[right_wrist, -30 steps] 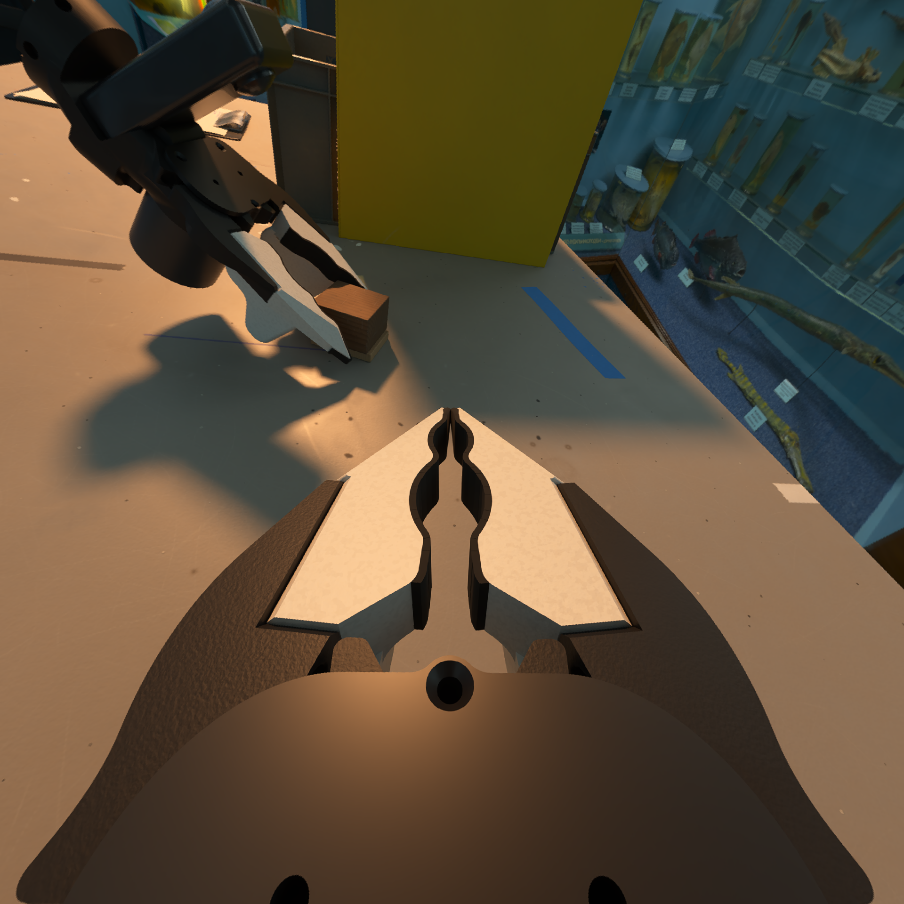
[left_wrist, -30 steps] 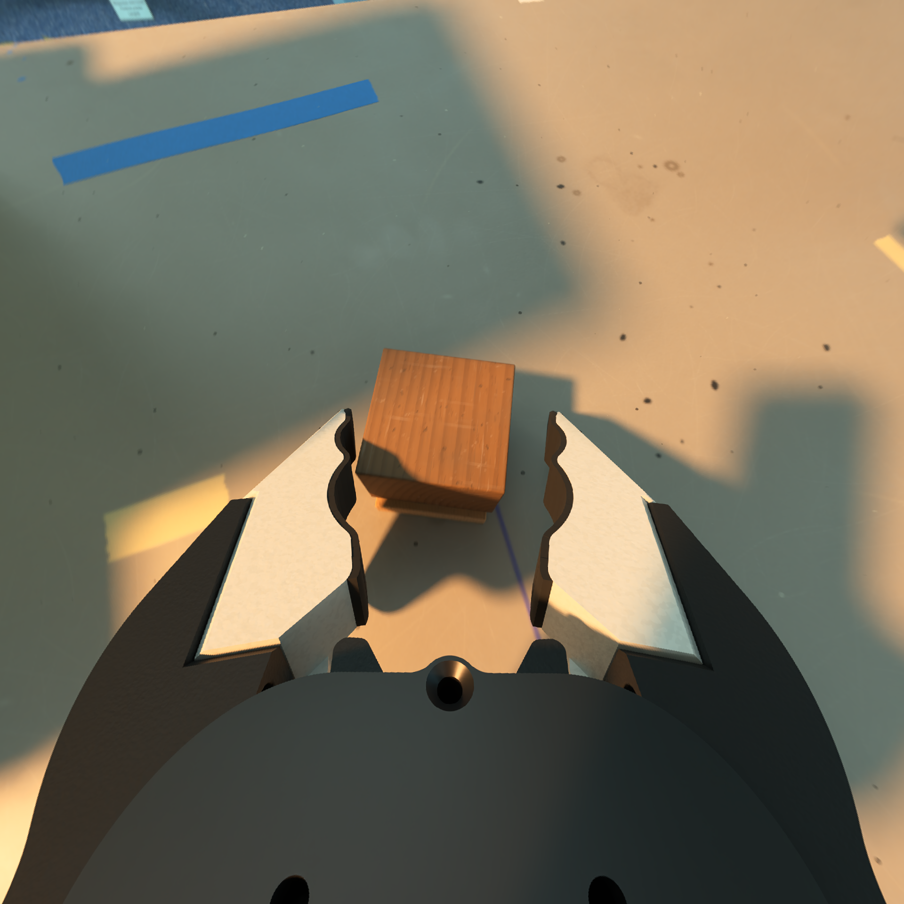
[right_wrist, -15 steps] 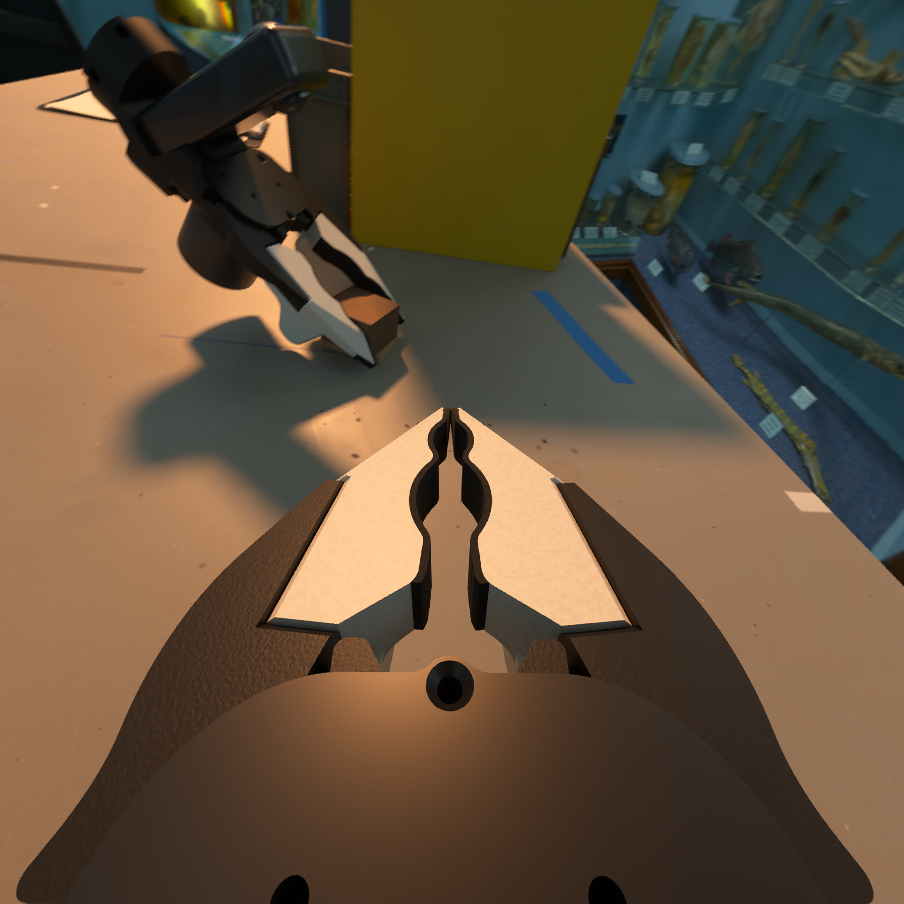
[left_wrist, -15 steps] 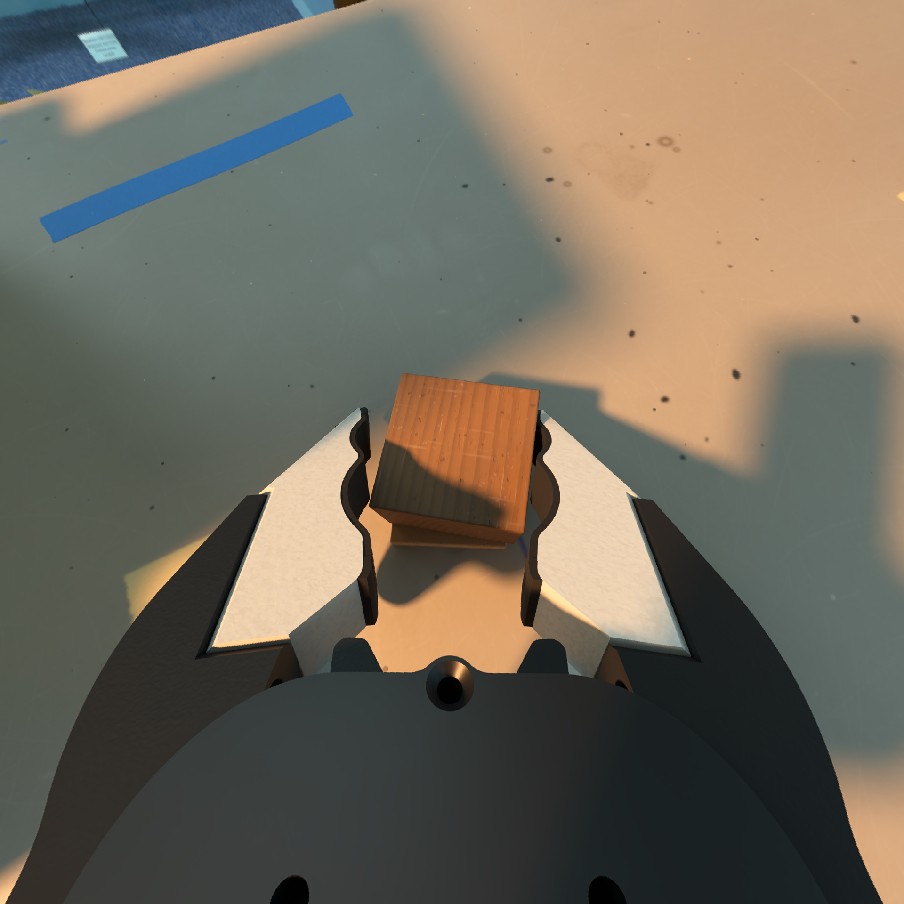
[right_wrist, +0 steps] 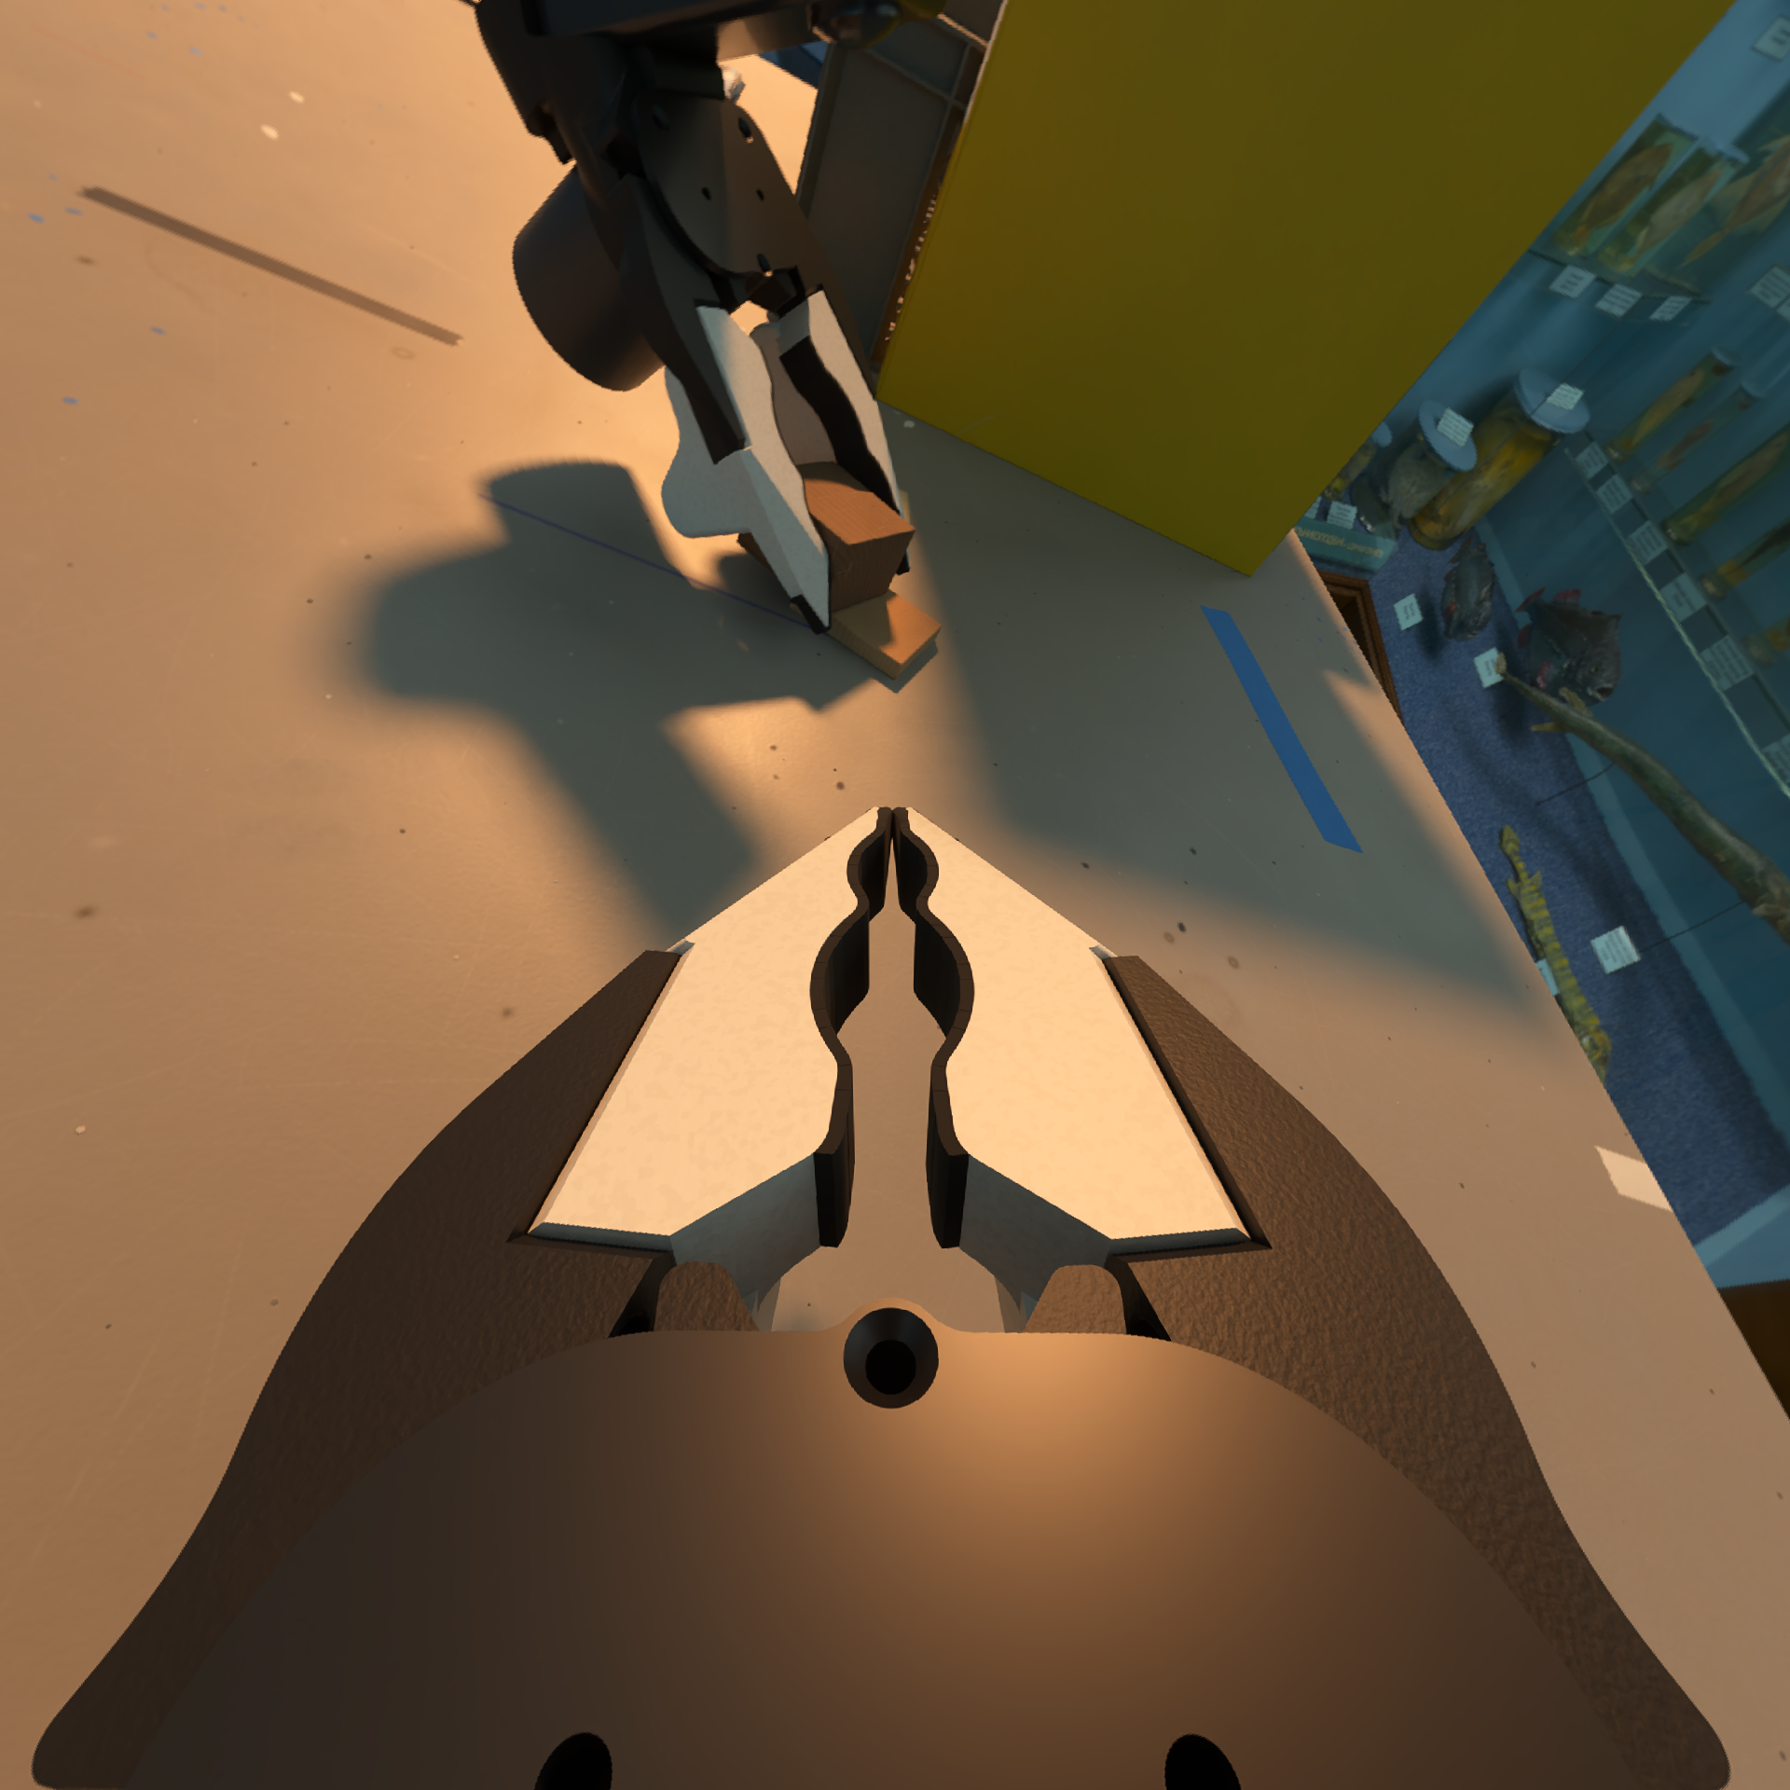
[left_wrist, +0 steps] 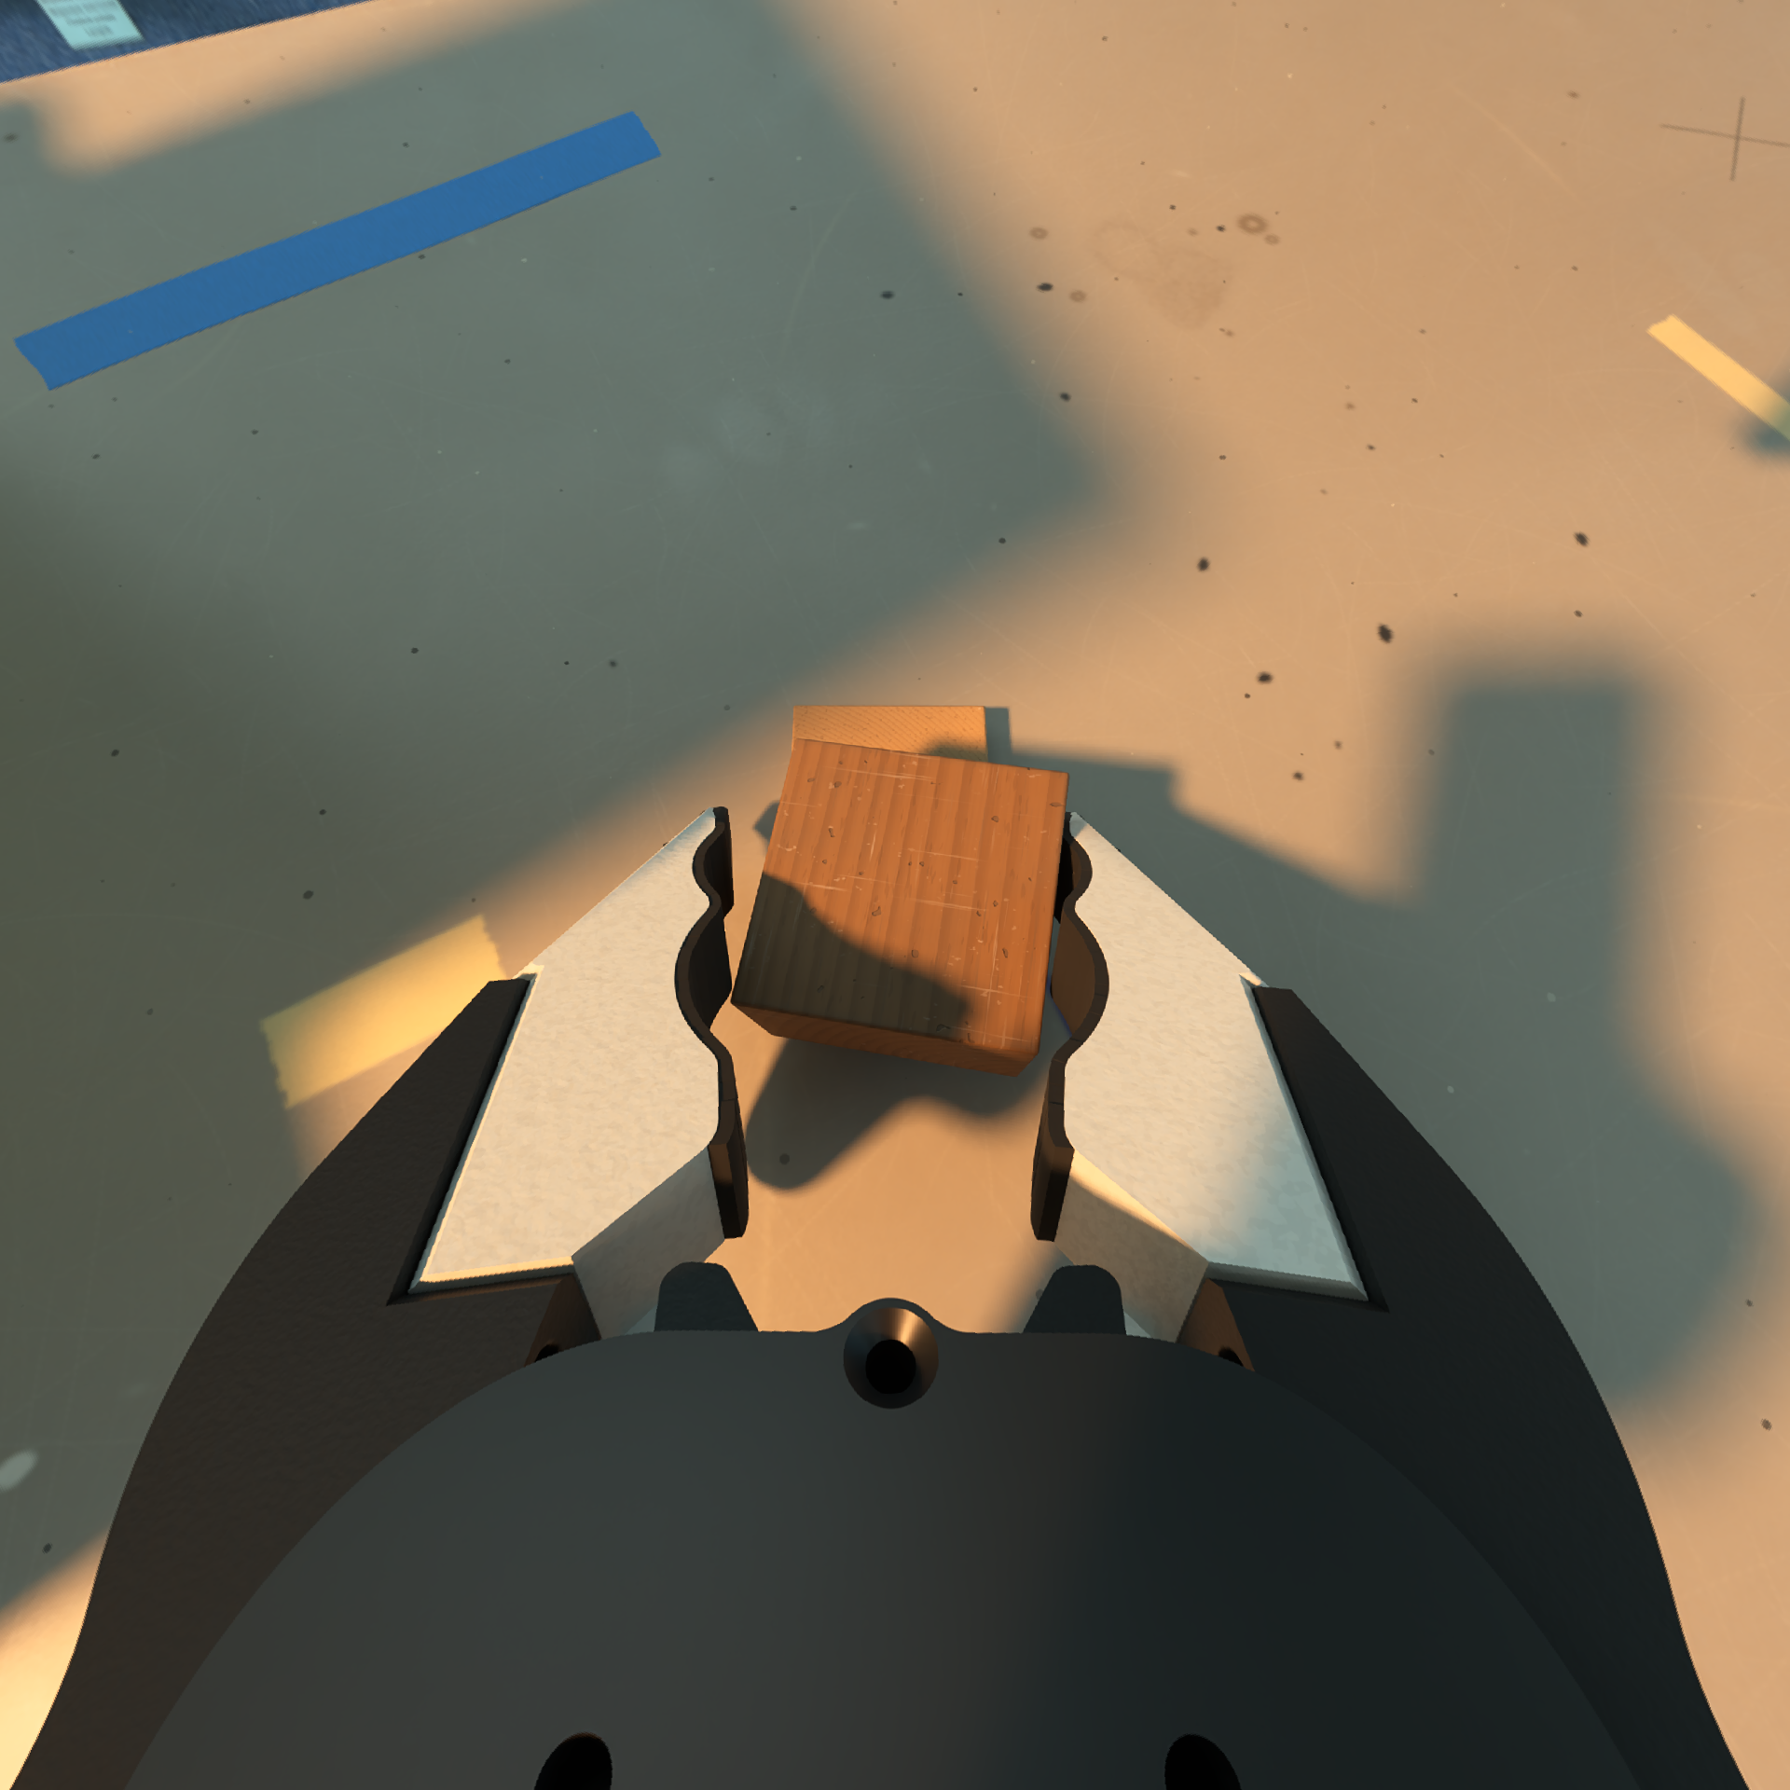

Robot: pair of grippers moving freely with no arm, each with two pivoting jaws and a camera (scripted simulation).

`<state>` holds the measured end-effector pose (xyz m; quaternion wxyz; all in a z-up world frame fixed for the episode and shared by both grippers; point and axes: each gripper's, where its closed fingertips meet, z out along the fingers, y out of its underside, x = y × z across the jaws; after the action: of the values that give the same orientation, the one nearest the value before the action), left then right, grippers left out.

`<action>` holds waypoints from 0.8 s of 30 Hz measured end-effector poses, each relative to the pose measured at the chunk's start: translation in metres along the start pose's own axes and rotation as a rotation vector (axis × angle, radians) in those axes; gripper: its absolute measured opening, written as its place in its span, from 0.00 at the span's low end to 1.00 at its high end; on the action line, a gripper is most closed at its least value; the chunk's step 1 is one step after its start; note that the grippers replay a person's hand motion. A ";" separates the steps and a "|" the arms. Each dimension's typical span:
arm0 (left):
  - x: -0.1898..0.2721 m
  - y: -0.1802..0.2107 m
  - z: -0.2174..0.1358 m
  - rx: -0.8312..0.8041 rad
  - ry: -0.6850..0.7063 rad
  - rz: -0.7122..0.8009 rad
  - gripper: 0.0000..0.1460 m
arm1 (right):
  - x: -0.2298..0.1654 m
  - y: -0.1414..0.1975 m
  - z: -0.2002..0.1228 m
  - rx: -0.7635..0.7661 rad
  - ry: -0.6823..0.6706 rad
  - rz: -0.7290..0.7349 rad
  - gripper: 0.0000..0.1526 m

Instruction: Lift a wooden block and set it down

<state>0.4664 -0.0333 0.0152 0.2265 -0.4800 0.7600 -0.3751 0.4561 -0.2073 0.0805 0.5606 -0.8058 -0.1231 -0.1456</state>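
Bench carries yellow box | left gripper clamped on wooden block, raised above thin wooden slab | right gripper pressed together, empty | advice: lift straight, keep squeeze even, lower level before releasing.

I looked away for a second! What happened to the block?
The left gripper closed on the block and lifted it off the thin wooden slab it sat on; the slab now shows beyond it. The right gripper stayed shut and empty, and the slab stayed on the table.
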 end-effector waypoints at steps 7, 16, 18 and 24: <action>-0.008 -0.001 0.002 0.024 -0.076 0.009 0.45 | -0.009 0.004 0.004 -0.025 -0.021 -0.044 0.00; -0.010 -0.001 0.001 0.008 -0.039 0.037 0.45 | -0.007 0.007 0.006 -0.023 -0.053 0.055 0.00; -0.010 -0.001 0.001 0.011 -0.032 0.040 0.45 | 0.001 0.002 0.004 -0.021 -0.058 0.102 0.00; -0.011 -0.001 0.001 0.022 -0.013 0.052 0.45 | 0.026 -0.032 0.020 -0.093 -0.202 0.069 0.07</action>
<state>0.4724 -0.0243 0.0148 0.2462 -0.4599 0.7666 -0.3744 0.4705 -0.1767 0.1111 0.5119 -0.8454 -0.1442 -0.0496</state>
